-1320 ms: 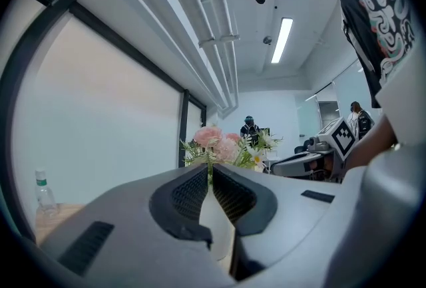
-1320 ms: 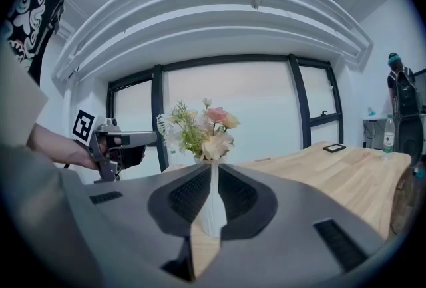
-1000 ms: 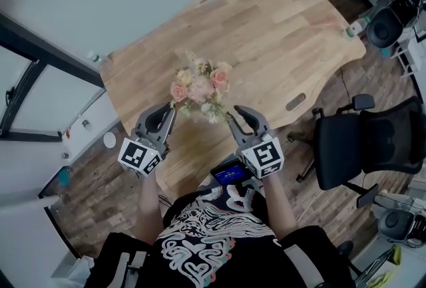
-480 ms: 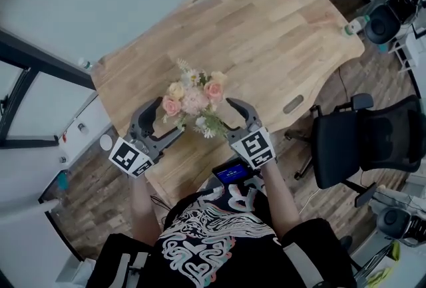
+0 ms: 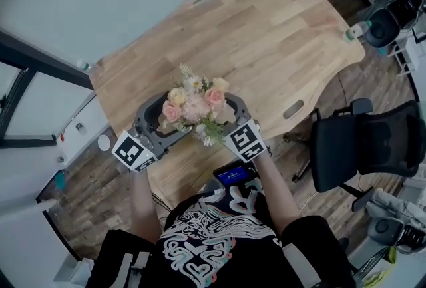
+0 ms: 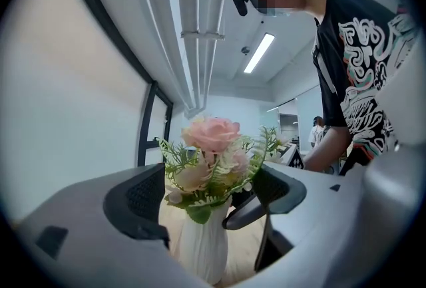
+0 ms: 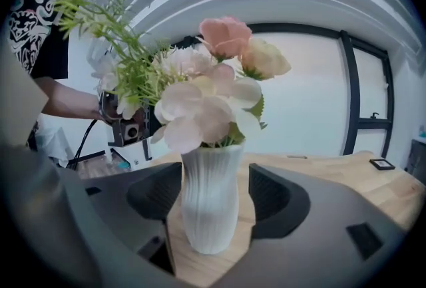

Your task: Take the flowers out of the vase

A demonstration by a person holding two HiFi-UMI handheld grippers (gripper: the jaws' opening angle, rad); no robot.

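Presently one vase (image 7: pixel 212 203) stands on the near part of the table (image 5: pixel 266 34). It is white, with fine vertical ribs, a narrow neck and a fuller belly. It holds one bunch of flowers (image 7: pixel 206 97). From above, two pink roses, one cream rose and a pale ruffled bloom can be counted, mixed with feathery green sprigs. All stems are inside the neck.

The table is light wood with a long visible grain and rounded corners.

Two grippers are present, each grey with two jaws faced in dark, finely gridded pads, and each carrying one marker cube.

- The left gripper (image 6: pixel 208 195) has its jaws spread wide, having just been opening. The neck of the vase and the lower foliage sit between them, and neither pad presses on anything.
- The right gripper (image 7: pixel 212 197), on the opposite side, is likewise spread after just opening. The vase body stands between its pads with a gap on each side.

One black office chair (image 5: pixel 373 147) stands on the floor beside the table.
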